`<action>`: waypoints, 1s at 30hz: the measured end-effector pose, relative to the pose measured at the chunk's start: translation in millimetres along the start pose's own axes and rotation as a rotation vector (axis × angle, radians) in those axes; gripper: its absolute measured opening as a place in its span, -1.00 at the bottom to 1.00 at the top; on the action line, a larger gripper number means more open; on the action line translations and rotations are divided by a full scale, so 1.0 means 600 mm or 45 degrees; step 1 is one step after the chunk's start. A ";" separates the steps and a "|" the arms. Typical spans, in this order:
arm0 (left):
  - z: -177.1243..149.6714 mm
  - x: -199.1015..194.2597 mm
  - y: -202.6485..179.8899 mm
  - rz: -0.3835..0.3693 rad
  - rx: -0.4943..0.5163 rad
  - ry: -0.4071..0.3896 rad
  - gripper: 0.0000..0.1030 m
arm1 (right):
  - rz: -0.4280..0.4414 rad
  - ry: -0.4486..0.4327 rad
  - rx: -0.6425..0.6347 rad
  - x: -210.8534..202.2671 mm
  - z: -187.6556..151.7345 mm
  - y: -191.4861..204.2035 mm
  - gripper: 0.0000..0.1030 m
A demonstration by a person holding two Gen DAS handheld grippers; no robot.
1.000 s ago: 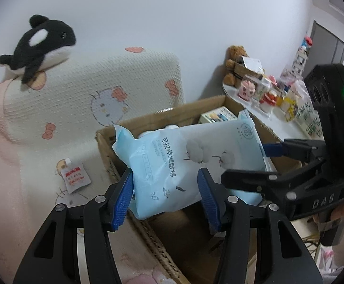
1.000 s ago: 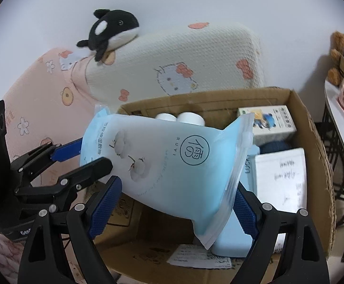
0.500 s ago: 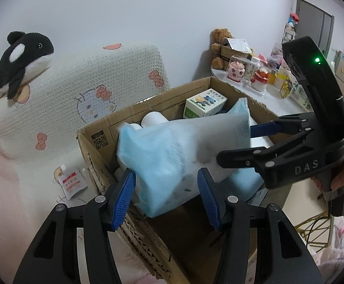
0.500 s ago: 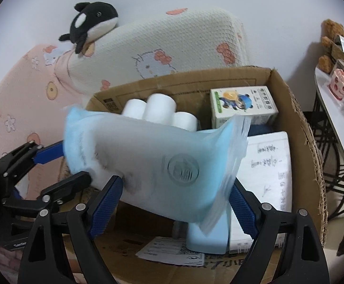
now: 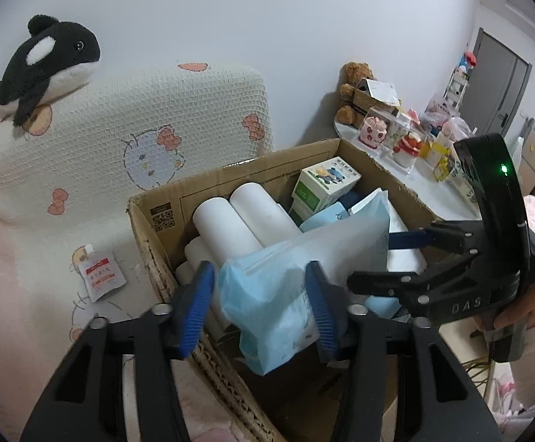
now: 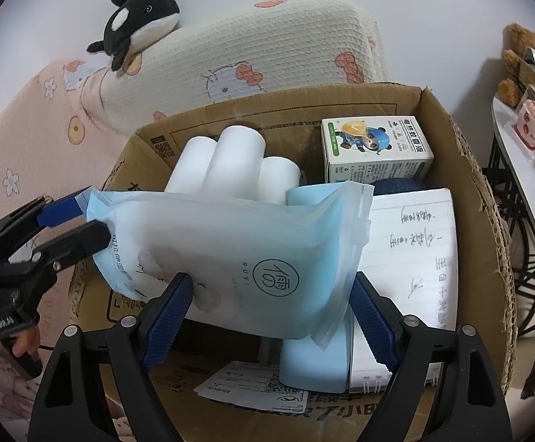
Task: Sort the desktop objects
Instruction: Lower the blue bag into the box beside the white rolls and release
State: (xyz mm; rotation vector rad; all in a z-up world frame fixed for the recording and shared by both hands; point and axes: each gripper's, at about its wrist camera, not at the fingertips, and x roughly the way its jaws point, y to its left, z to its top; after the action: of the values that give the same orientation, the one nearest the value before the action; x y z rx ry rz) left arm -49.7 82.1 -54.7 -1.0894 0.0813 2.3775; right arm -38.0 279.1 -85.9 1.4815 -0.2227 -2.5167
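Observation:
A light blue bag of cotton tissues (image 6: 252, 254) lies crosswise over the open cardboard box (image 6: 286, 103), low among its contents. My right gripper (image 6: 271, 316) is shut on the bag's wide end, with both blue pads against its sides, and its jaws are closing slightly. My left gripper (image 5: 263, 309) is closing on the bag's (image 5: 278, 302) other end, which is crumpled between the pads. In the right wrist view the left gripper (image 6: 79, 221) pinches the bag's left corner. In the left wrist view the right gripper (image 5: 389, 258) straddles the far end.
Inside the box (image 5: 230, 176) are white rolls (image 6: 230, 162), a green-and-white carton (image 6: 374, 151), a handwritten notebook (image 6: 415, 250) and a pale blue case (image 6: 311, 361). A sachet (image 5: 100, 276) lies left of the box. An orca plush (image 5: 46, 59) sits on the pillow. A cluttered side table (image 5: 396, 140) stands right.
The bag has come down from above the box to lie nearly flat among its contents. The left jaws have narrowed and crumpled the bag's end. Both grippers have tipped lower.

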 end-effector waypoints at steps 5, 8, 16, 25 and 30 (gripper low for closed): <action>0.000 0.015 0.003 0.026 -0.007 0.063 -0.39 | 0.027 0.012 0.023 -0.001 -0.001 -0.009 0.60; -0.006 0.023 0.010 -0.041 -0.061 0.141 -0.49 | 0.056 0.020 0.049 -0.005 -0.002 -0.012 0.60; -0.024 0.024 -0.048 -0.083 0.126 0.228 -0.49 | 0.062 0.080 0.046 -0.013 -0.017 -0.008 0.60; -0.036 0.057 -0.057 -0.086 0.141 0.344 -0.49 | 0.084 0.141 0.072 -0.005 -0.025 -0.019 0.54; -0.031 0.052 -0.043 -0.059 0.099 0.320 -0.49 | 0.094 0.138 0.013 -0.005 -0.021 -0.007 0.54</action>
State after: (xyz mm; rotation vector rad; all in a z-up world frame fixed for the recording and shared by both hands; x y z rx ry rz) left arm -41.3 113.0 -85.6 -1.3313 0.2323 2.1674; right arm -25.8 283.7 -90.3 1.5780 -0.2674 -2.3733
